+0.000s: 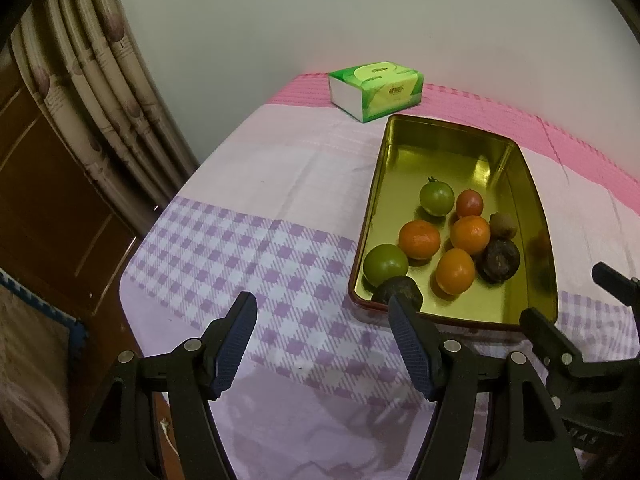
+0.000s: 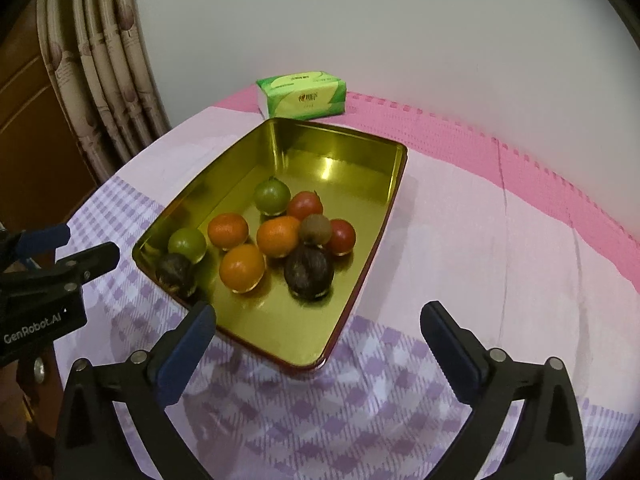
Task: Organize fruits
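Note:
A gold tin tray lies on a lilac checked cloth and holds several fruits. Among them are three oranges, two green tomatoes, two red tomatoes, a kiwi and two dark round fruits. My left gripper is open over the cloth at the tray's near left corner, with nothing between its fingers. My right gripper is wide open and empty above the tray's near end. Each gripper shows at the edge of the other's view.
A green tissue pack stands behind the tray near the wall. A pink mat runs along the back and right. A curtain and brown wooden panels lie past the table's left edge.

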Action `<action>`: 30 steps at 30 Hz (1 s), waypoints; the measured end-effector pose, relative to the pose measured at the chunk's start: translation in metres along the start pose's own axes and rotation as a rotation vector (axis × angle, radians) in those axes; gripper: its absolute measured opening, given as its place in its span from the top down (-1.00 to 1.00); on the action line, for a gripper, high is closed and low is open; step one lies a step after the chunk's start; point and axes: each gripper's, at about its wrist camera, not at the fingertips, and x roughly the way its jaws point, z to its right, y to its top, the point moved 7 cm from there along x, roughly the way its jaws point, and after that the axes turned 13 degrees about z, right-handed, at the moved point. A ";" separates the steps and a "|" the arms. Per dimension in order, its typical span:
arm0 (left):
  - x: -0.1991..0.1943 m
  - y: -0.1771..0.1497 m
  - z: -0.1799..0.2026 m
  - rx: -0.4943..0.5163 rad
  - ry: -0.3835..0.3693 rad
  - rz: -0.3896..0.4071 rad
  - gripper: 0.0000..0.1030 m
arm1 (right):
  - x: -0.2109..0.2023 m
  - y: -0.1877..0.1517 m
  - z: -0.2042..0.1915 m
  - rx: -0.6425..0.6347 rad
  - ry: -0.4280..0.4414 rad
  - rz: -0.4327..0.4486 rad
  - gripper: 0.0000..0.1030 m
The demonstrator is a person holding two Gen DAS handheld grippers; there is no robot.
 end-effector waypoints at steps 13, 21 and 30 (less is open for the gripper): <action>0.000 -0.002 0.004 0.015 0.000 -0.002 -0.34 | -0.003 -0.003 -0.009 -0.018 -0.008 0.004 -0.97; 0.000 -0.003 0.008 0.026 -0.005 -0.003 -0.34 | -0.003 -0.004 -0.010 -0.019 -0.006 0.000 -0.97; -0.001 -0.004 0.008 0.024 -0.007 -0.002 -0.34 | -0.001 -0.007 -0.009 -0.023 -0.010 -0.005 -0.97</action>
